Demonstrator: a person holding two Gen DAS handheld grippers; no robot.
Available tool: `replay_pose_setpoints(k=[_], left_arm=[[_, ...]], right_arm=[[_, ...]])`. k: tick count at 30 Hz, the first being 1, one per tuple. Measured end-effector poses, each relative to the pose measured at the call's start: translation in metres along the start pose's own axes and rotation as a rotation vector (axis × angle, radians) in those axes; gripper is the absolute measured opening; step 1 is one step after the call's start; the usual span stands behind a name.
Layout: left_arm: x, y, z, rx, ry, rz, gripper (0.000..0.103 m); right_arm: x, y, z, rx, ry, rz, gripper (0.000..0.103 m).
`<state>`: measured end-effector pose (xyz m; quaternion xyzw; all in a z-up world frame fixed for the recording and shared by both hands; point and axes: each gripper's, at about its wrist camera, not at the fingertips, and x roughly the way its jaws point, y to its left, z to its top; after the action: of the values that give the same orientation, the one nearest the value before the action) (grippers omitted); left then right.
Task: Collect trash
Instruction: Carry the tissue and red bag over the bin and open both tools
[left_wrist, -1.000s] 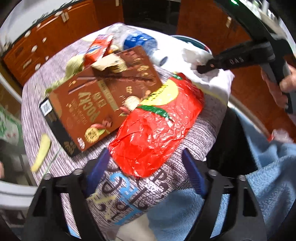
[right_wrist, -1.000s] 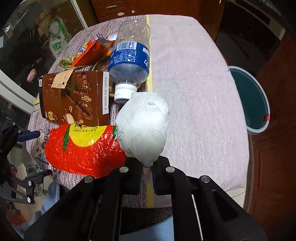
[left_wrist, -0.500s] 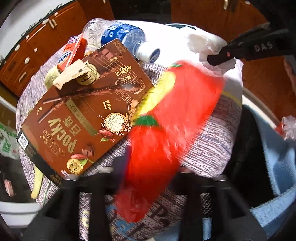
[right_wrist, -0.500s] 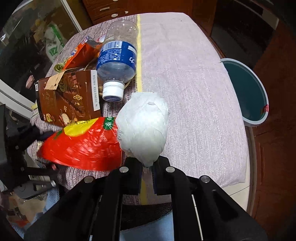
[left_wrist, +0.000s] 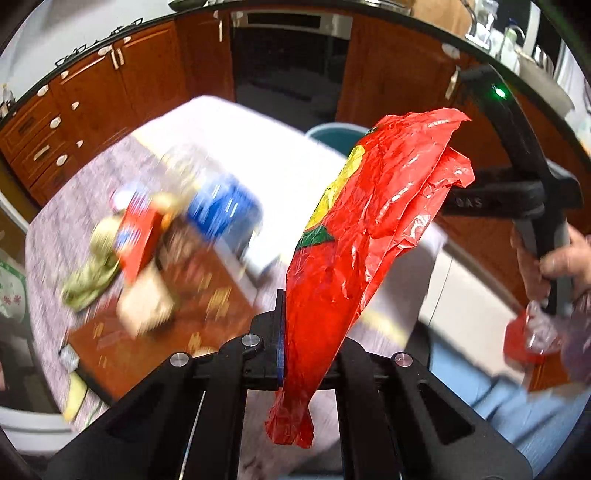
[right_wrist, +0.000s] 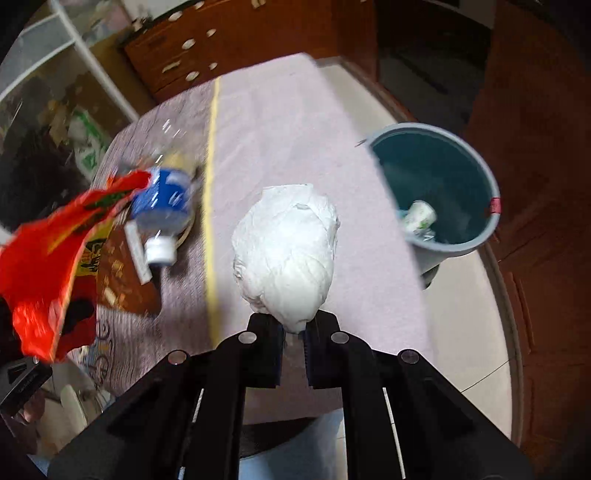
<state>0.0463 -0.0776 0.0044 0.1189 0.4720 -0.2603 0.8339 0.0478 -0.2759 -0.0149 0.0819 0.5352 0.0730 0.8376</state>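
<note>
**Both loads up, bin off to the right**

The left gripper (left_wrist: 295, 354) has just snapped shut on the crinkly red plastic wrapper (left_wrist: 373, 236), now lifted off the table and standing lengthwise away from it. The right gripper (right_wrist: 293, 334), clamped on the crumpled white paper wad (right_wrist: 286, 254), is nearer the teal bin (right_wrist: 439, 184) at frame right.

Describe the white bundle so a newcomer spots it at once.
Start at the cloth-covered table beside the teal bin. Above its near edge, the right gripper pinches a white crumpled bundle. It is the only plain white item; the neighbouring wrapper is red.
</note>
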Motion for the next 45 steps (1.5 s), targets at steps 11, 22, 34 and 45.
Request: replay_pose_setpoints(k=[11, 22, 34, 45], left_arm=[[0.092, -0.063, 0.126, -0.008, 0.021, -0.143, 0.006], [0.204, -0.069, 0.204, -0.091, 0.168, -0.228, 0.007], [0.243, -0.069, 0.220, -0.110, 0.199, -0.214, 0.054], [0.221, -0.066, 0.213, -0.093, 0.151, -0.188, 0.096]], right_arm=[[-0.033, -0.120, 0.051, 0.206, -0.121, -0.068, 0.009], [0.025, -0.172, 0.083, 0.303, -0.035, -0.016, 0.009], [0.064, -0.195, 0.098, 0.328, 0.024, -0.016, 0.009], [0.071, -0.192, 0.104, 0.330, 0.045, -0.002, 0.028]])
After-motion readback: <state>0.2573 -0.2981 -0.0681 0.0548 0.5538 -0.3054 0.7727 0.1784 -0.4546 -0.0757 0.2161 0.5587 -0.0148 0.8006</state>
